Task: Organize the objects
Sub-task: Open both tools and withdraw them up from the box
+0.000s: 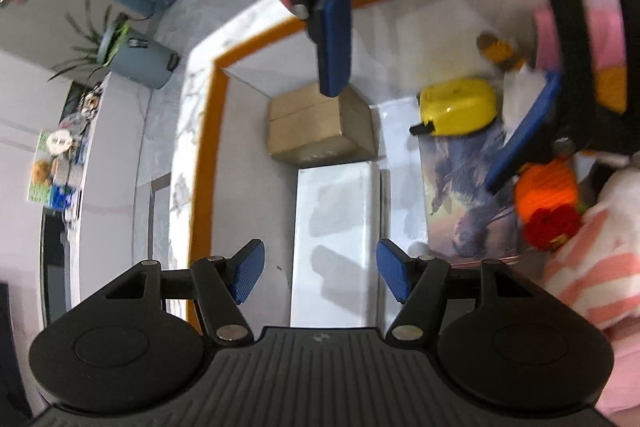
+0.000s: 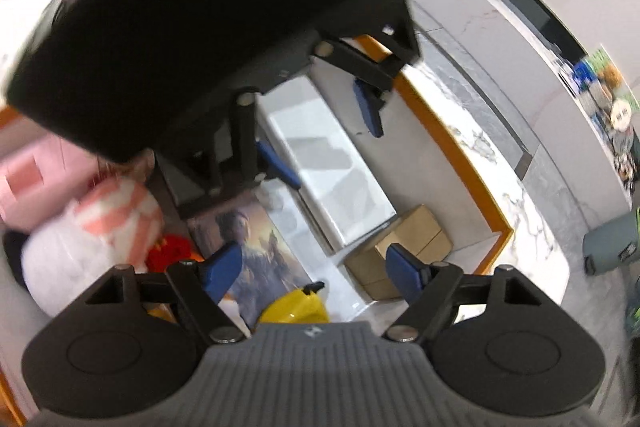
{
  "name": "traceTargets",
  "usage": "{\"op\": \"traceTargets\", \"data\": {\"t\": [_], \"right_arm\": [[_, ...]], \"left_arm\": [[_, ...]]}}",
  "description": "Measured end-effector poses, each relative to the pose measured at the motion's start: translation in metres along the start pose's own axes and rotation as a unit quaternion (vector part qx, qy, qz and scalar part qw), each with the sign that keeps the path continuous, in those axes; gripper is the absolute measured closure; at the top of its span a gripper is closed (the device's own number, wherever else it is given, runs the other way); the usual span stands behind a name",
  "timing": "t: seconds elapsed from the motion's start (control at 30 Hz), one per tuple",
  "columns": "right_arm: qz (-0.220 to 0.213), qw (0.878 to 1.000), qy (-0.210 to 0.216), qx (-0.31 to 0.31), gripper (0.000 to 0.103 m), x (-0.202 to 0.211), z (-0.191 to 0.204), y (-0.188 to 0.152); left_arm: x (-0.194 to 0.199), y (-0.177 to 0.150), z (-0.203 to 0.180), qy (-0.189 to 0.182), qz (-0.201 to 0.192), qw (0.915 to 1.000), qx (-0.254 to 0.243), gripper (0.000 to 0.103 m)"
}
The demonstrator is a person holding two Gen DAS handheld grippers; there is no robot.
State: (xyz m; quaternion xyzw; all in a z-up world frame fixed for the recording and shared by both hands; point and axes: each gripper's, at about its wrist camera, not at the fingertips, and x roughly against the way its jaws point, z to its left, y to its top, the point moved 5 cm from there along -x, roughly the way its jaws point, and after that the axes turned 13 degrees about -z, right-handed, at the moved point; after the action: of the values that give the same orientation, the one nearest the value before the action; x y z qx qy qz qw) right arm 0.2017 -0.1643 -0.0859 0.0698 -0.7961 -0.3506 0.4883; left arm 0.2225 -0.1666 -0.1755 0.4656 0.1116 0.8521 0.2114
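Observation:
Both grippers hover above an open storage box with an orange rim [image 1: 208, 131]. Inside lie a white flat box [image 1: 334, 243], a brown cardboard box [image 1: 316, 125], a yellow case [image 1: 458, 107], a picture book [image 1: 468, 199] and soft toys [image 1: 548, 203]. My left gripper [image 1: 320, 273] is open and empty over the white box. My right gripper [image 2: 314, 273] is open and empty over the yellow case [image 2: 296, 307] and cardboard box [image 2: 408, 243]. The right gripper also shows in the left wrist view [image 1: 436, 83], and the left gripper in the right wrist view [image 2: 324, 139].
A pink-and-white striped plush [image 1: 592, 267] and pink items fill the box's right side. Outside the rim are a marble floor [image 1: 160, 147], a grey planter with a plant [image 1: 136, 55] and a low white shelf holding small items [image 1: 60, 167].

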Motion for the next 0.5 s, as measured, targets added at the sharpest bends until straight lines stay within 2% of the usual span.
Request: {"op": "traceTargets", "data": {"t": [0.1, 0.23, 0.37, 0.43, 0.5], "right_arm": [[-0.020, 0.998, -0.023, -0.058, 0.023, 0.013, -0.004, 0.003], [-0.064, 0.980, -0.064, -0.176, 0.022, 0.034, -0.008, 0.003], [-0.098, 0.963, -0.121, -0.220, 0.020, 0.054, 0.009, 0.004], [-0.108, 0.954, -0.150, -0.235, 0.017, 0.067, 0.018, 0.005], [-0.120, 0.940, -0.173, -0.268, 0.013, 0.082, 0.022, 0.003]], "left_arm": [[0.020, 0.003, 0.002, 0.008, -0.022, 0.9990, 0.038, 0.028], [0.043, 0.012, 0.012, 0.022, -0.052, 0.9919, 0.114, 0.028], [0.079, 0.018, 0.018, 0.056, -0.093, 0.9743, 0.197, 0.030], [0.098, 0.021, 0.015, 0.096, -0.102, 0.9655, 0.220, 0.030], [0.116, 0.021, 0.014, 0.119, -0.113, 0.9494, 0.268, 0.030]]}}
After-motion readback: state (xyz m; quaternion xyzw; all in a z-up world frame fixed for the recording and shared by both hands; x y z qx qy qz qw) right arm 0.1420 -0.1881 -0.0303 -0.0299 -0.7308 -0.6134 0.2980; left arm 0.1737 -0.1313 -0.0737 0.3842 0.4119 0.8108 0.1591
